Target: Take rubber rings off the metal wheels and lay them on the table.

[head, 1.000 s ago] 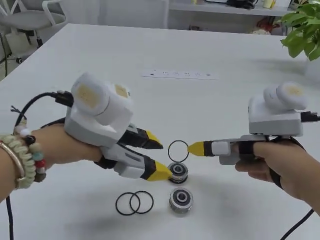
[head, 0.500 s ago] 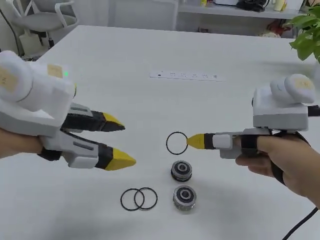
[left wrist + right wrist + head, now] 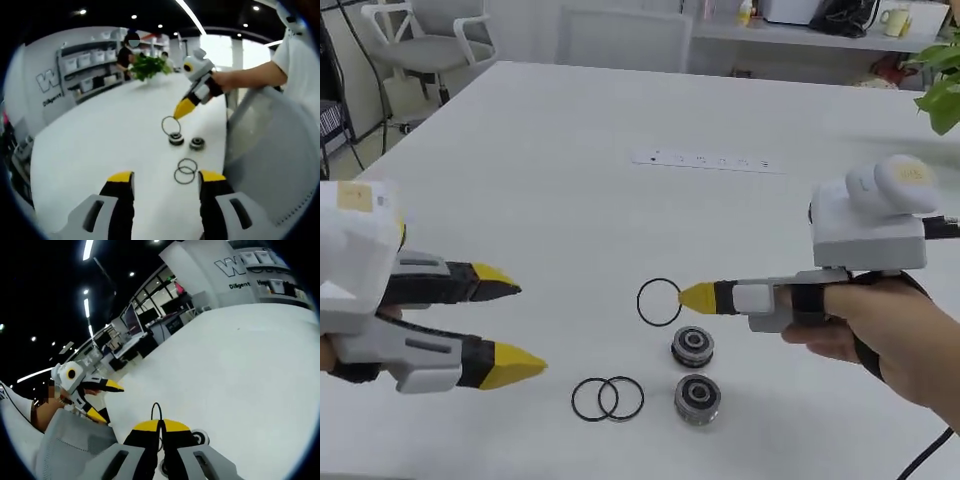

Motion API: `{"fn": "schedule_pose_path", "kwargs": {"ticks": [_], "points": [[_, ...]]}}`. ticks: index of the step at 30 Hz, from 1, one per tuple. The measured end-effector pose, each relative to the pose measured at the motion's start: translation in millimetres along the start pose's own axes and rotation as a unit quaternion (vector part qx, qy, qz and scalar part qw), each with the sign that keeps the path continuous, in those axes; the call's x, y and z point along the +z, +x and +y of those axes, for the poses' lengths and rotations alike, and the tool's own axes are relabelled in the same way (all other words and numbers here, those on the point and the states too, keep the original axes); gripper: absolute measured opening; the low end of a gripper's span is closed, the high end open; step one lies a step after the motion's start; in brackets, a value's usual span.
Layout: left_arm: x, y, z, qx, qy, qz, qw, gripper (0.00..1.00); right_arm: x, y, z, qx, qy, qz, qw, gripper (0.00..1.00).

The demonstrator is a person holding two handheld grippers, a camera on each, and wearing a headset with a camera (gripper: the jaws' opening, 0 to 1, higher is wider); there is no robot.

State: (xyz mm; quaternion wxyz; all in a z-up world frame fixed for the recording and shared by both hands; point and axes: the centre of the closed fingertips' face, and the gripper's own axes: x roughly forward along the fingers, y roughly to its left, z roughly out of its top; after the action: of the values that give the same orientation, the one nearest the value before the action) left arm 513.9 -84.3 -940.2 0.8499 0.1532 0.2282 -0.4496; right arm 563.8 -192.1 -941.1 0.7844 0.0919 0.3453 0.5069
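Note:
My right gripper (image 3: 685, 297) is shut on a black rubber ring (image 3: 658, 302) and holds it in the air above and left of the wheels. The same ring (image 3: 156, 415) stands up from between the yellow tips of that gripper (image 3: 161, 427). Two metal wheels (image 3: 692, 347) (image 3: 697, 397) sit close together on the white table (image 3: 620, 180). Two loose rubber rings (image 3: 607, 399) lie overlapping on the table to the left of the nearer wheel. My left gripper (image 3: 510, 326) hangs open at the left, well clear of the wheels, with nothing between its jaws (image 3: 165, 176).
A white power strip (image 3: 708, 161) lies flat at mid-table. A green plant (image 3: 942, 90) is at the far right edge. Office chairs (image 3: 430, 35) stand beyond the far left corner, and shelves run behind the table.
My left gripper has let go of the upper wheel and drawn back to the left, jaws open. The right gripper still holds the ring, now off the wheel. The head camera has shifted.

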Motion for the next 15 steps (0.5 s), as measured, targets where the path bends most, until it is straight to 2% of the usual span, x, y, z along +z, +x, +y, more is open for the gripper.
{"fn": "schedule_pose_path", "kwargs": {"ticks": [6,10,15], "points": [[-15.1,-4.1,-10.5,0.0,-0.01,0.013,0.9999,0.53,-14.2,9.2,9.4,0.013,-0.016,0.03,0.9993,0.0],[-18.5,-8.2,-11.5,0.007,-0.023,0.01,0.9997,0.54,-25.7,16.5,15.9,0.026,-0.024,0.051,0.998,0.0],[-20.4,-13.0,-10.6,0.019,-0.033,0.003,0.9993,0.54,-37.5,23.1,18.3,0.021,-0.046,0.075,0.9959,0.0]]}}
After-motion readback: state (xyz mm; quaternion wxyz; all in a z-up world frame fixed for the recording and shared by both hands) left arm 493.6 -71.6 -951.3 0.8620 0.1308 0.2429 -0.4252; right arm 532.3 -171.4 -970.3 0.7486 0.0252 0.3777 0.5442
